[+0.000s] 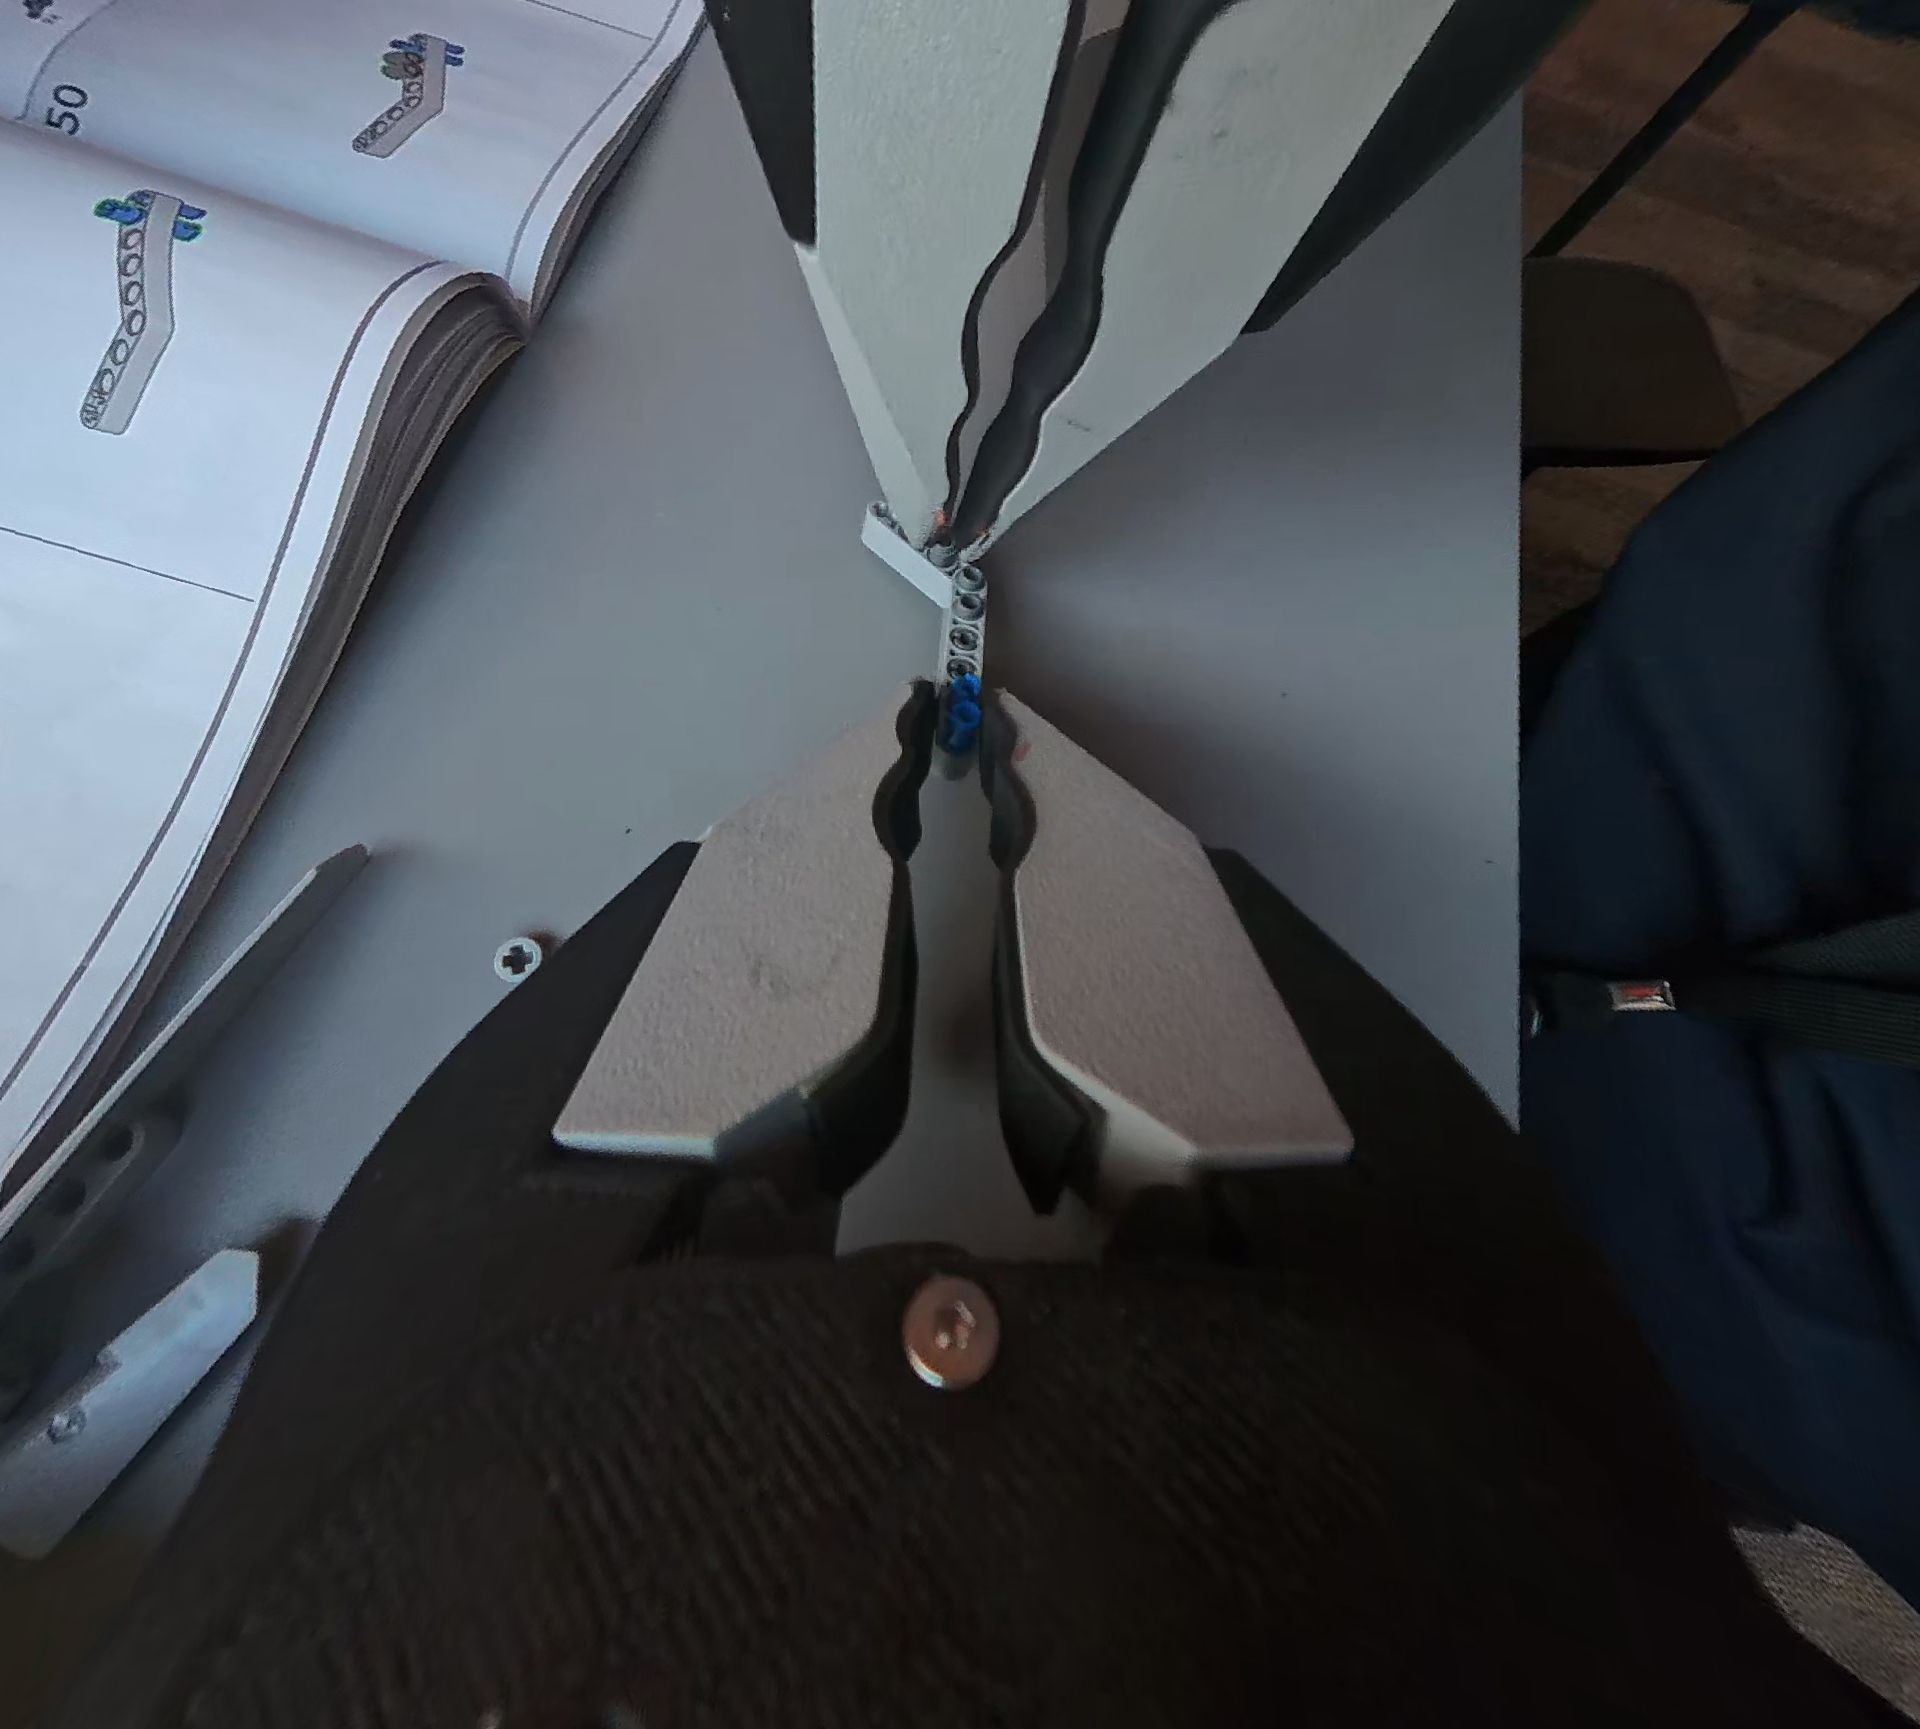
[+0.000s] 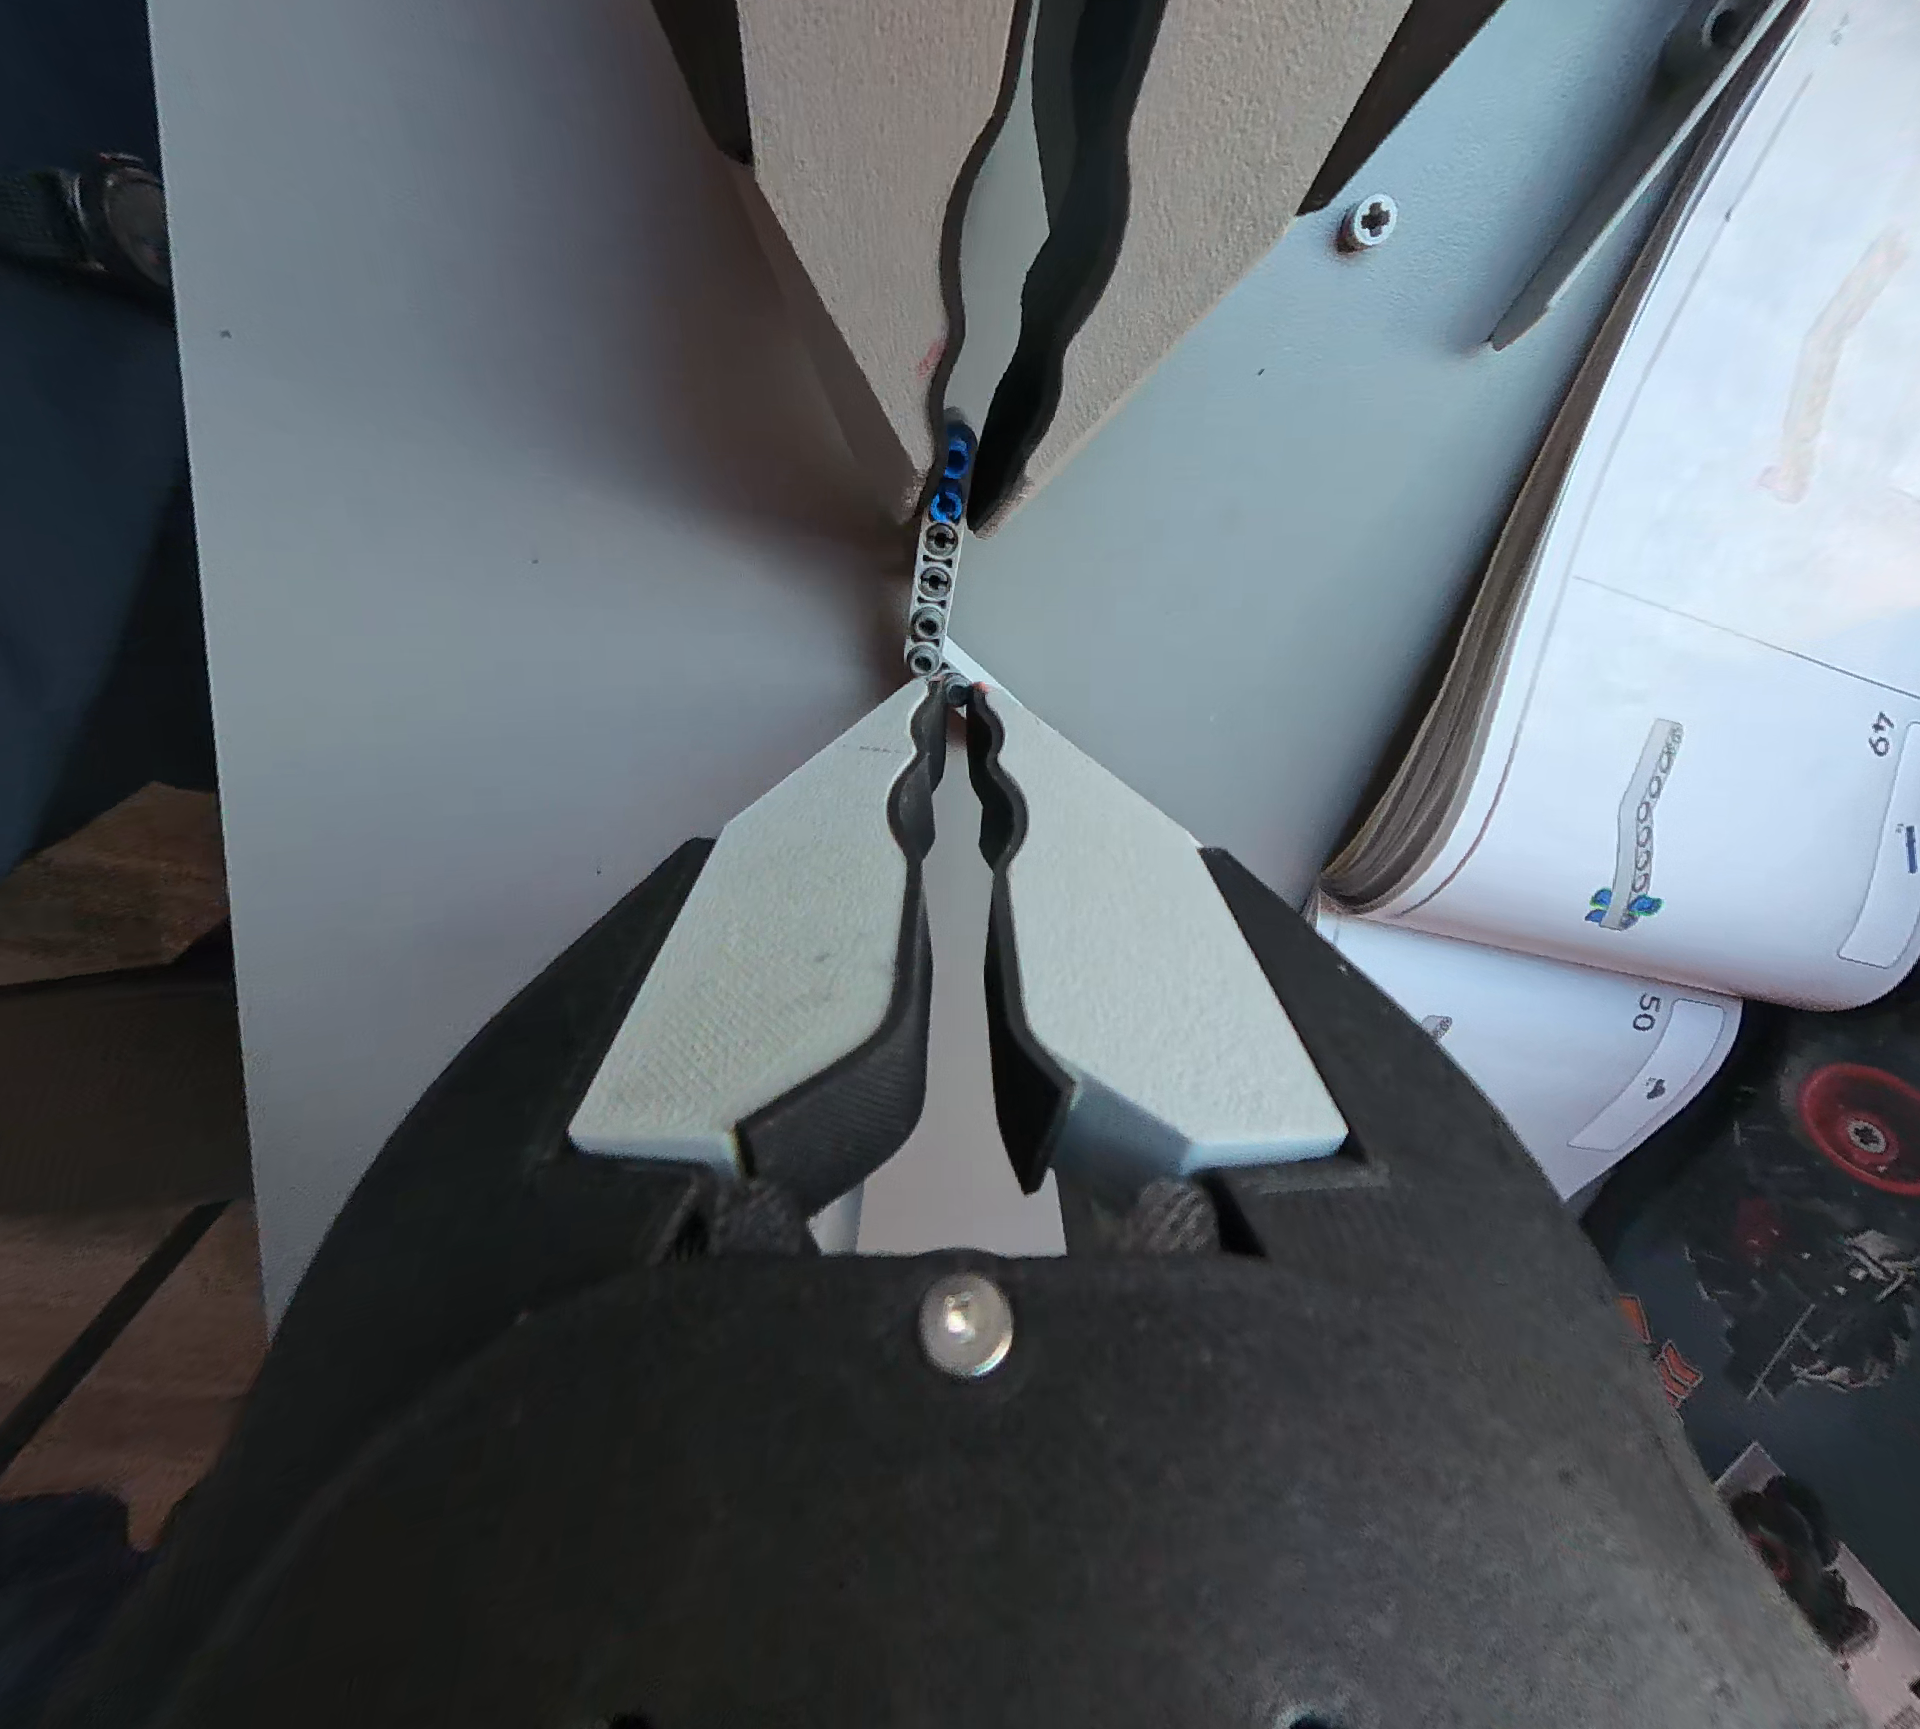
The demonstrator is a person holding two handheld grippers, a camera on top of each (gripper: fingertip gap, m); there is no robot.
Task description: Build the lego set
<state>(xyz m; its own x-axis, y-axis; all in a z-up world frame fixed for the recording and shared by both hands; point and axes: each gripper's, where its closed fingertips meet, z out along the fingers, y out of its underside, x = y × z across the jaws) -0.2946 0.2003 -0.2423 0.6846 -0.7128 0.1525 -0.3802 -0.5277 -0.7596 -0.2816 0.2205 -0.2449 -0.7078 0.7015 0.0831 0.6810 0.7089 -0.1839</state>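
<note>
- The left gripper (image 1: 956, 723) is clenched on the end of the grey bent liftarm beam (image 1: 964, 625) that carries the blue pins (image 1: 964, 711).
- The right gripper (image 2: 951, 705) pinches the opposite end, at the bend.
- The beam hangs above the grey table (image 1: 675, 536), its long axis running straight from one set of jaws to the other.
- Both grippers are equally near; the open instruction booklet (image 1: 208, 277) lies beside.

The grey angled beam (image 1: 963, 630) looks like smooth plastic, its blue pins (image 1: 964, 711) glossy. The left gripper (image 1: 951, 723) has matt, grainy pale fingers (image 1: 769, 973) with black ribbed rubbery pads. The instruction booklet (image 1: 260, 308) is smooth paper on a matt grey table (image 1: 675, 640).
</note>
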